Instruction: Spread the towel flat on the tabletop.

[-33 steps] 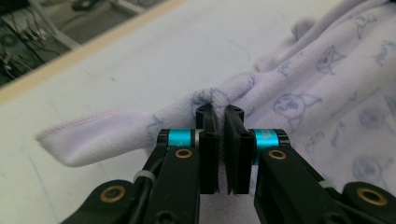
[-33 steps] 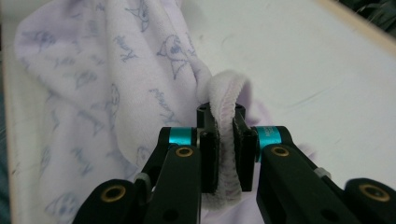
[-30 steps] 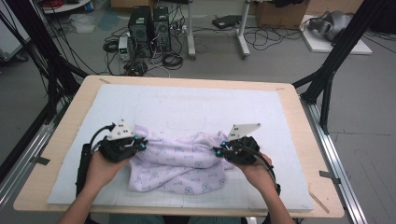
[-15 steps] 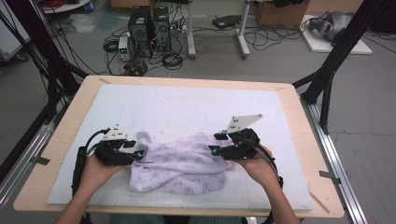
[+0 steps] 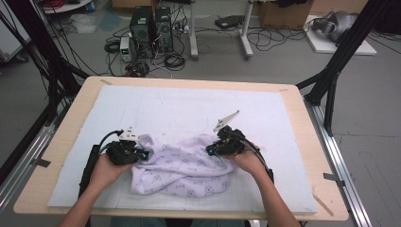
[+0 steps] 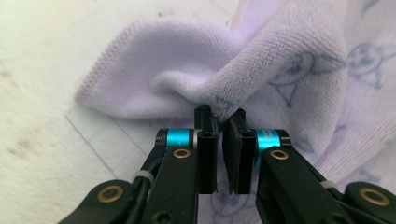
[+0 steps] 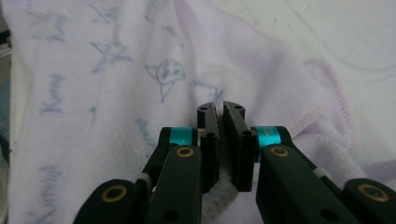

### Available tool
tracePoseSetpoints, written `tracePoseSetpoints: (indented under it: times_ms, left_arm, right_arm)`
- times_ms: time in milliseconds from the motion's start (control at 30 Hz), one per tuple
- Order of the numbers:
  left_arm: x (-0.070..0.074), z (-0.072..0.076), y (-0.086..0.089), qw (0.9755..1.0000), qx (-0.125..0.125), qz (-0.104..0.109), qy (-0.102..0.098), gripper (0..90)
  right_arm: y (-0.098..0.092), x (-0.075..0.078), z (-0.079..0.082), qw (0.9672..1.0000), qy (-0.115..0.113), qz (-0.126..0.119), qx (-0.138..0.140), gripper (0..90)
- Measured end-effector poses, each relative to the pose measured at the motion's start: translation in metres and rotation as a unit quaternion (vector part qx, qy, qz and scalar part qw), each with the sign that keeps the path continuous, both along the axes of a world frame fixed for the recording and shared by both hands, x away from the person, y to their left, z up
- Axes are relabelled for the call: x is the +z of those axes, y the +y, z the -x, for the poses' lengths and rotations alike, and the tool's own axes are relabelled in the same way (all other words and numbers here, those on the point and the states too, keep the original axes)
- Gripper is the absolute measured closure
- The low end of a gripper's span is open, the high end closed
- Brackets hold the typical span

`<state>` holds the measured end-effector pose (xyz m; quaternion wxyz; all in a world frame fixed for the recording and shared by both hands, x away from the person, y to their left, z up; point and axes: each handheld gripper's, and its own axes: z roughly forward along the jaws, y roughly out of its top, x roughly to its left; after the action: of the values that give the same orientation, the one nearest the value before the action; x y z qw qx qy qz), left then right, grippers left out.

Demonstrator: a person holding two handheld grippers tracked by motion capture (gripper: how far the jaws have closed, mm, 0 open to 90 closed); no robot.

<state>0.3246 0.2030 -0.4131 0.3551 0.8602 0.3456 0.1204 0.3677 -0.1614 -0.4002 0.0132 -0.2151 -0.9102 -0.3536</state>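
The table, padded with a white mat, carries a crumpled lavender towel at its near middle, between the person's two hands. The towel looks light, soft and limp: it will sag and fold wherever it is unsupported, and the plush pile should give the pads good purchase with no risk of damage. Hemmed edges and corners are the sensible places to take hold, since a pinch in the loose middle only gathers a bunch.

The left gripper sits at the towel's left end and the right gripper at its right end; both have just been closing. From the high view the overall heap and the spacing of the hands are plain, but not the jaws. The left gripper view shows the left gripper pressed together on a ridge of cloth, beside the stitched hem. The right gripper view shows the right gripper pinching the towel too, with pile bulging between the jaws, probably a fold rather than the hem itself.
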Motion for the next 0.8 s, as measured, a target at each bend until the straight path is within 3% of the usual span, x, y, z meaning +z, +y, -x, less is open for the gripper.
tracePoseSetpoints:
  times_ms: [33, 133, 167, 200, 233, 267, 300, 333, 367, 400, 433, 467, 500, 533, 567, 633, 667, 700, 733, 767, 800]
  left_arm:
    - [0.003, -0.002, 0.000, 0.9999, 0.004, 0.008, -0.005, 85.0]
    - [0.016, -0.015, -0.004, 0.9995, 0.020, 0.007, -0.022, 85.1]
    - [0.027, -0.023, -0.006, 0.9989, 0.028, 0.008, -0.038, 85.1]
    - [0.038, -0.031, -0.008, 0.9977, 0.038, 0.015, -0.055, 85.2]
    - [0.051, -0.039, -0.009, 0.9960, 0.048, 0.023, -0.072, 85.2]
    - [0.065, -0.047, -0.011, 0.9935, 0.058, 0.030, -0.093, 85.2]
    - [0.079, -0.056, -0.012, 0.9904, 0.069, 0.030, -0.116, 85.2]
    - [0.094, -0.064, -0.014, 0.9860, 0.083, 0.031, -0.142, 85.0]
    - [0.107, -0.073, -0.015, 0.9807, 0.097, 0.031, -0.167, 85.0]
    - [0.116, -0.081, -0.015, 0.9757, 0.112, 0.029, -0.186, 83.5]
    - [0.119, -0.090, -0.015, 0.9723, 0.130, 0.029, -0.192, 77.2]
    - [0.118, -0.098, -0.014, 0.9740, 0.141, 0.036, -0.174, 64.2]
    - [0.114, -0.104, -0.013, 0.9764, 0.150, 0.039, -0.151, 56.8]
    - [0.107, -0.107, -0.012, 0.9797, 0.151, 0.030, -0.129, 50.7]
    - [0.099, -0.106, -0.012, 0.9823, 0.142, 0.023, -0.121, 48.9]
    - [0.080, -0.098, -0.010, 0.9851, 0.127, 0.019, -0.114, 49.3]
    - [0.071, -0.094, -0.009, 0.9861, 0.127, 0.027, -0.103, 49.2]
    - [0.063, -0.090, -0.007, 0.9875, 0.122, 0.031, -0.094, 49.1]
    - [0.055, -0.085, -0.006, 0.9889, 0.117, 0.029, -0.087, 48.8]
    - [0.048, -0.079, -0.004, 0.9896, 0.114, 0.033, -0.082, 48.8]
    - [0.042, -0.074, -0.003, 0.9905, 0.108, 0.040, -0.075, 48.3]
  right_arm:
    - [-0.003, 0.008, -0.001, 0.9998, -0.007, -0.016, 0.001, 85.9]
    - [-0.006, 0.018, -0.008, 0.9998, -0.017, -0.009, -0.005, 86.0]
    - [-0.012, 0.034, -0.019, 0.9988, -0.036, -0.019, -0.025, 86.2]
    - [-0.016, 0.044, -0.026, 0.9976, -0.050, -0.022, -0.041, 86.4]
    - [-0.016, 0.044, -0.026, 0.9976, -0.050, -0.022, -0.041, 86.4]
    - [-0.024, 0.069, -0.040, 0.9924, -0.095, -0.026, -0.074, 86.5]
    - [-0.024, 0.069, -0.040, 0.9924, -0.095, -0.026, -0.074, 86.5]
    - [-0.032, 0.097, -0.051, 0.9825, -0.142, -0.040, -0.113, 86.4]
    - [-0.032, 0.097, -0.051, 0.9825, -0.142, -0.040, -0.113, 86.4]
    - [-0.036, 0.109, -0.055, 0.9746, -0.171, -0.053, -0.135, 85.6]
    - [-0.040, 0.118, -0.060, 0.9661, -0.194, -0.064, -0.158, 82.2]
    - [-0.043, 0.121, -0.064, 0.9586, -0.208, -0.070, -0.181, 69.8]
    - [-0.044, 0.120, -0.069, 0.9536, -0.210, -0.065, -0.205, 61.6]
    - [-0.047, 0.116, -0.074, 0.9562, -0.193, -0.063, -0.211, 59.6]
    - [-0.048, 0.108, -0.076, 0.9603, -0.174, -0.063, -0.209, 56.0]
    - [-0.049, 0.092, -0.074, 0.9641, -0.164, -0.056, -0.201, 55.8]
    - [-0.049, 0.083, -0.071, 0.9670, -0.157, -0.052, -0.194, 55.6]
    - [-0.050, 0.075, -0.069, 0.9701, -0.149, -0.049, -0.185, 53.4]
    - [-0.049, 0.061, -0.061, 0.9755, -0.128, -0.046, -0.173, 53.0]
    - [-0.049, 0.061, -0.061, 0.9755, -0.128, -0.046, -0.173, 53.0]
    - [-0.048, 0.056, -0.056, 0.9776, -0.129, -0.038, -0.162, 52.8]
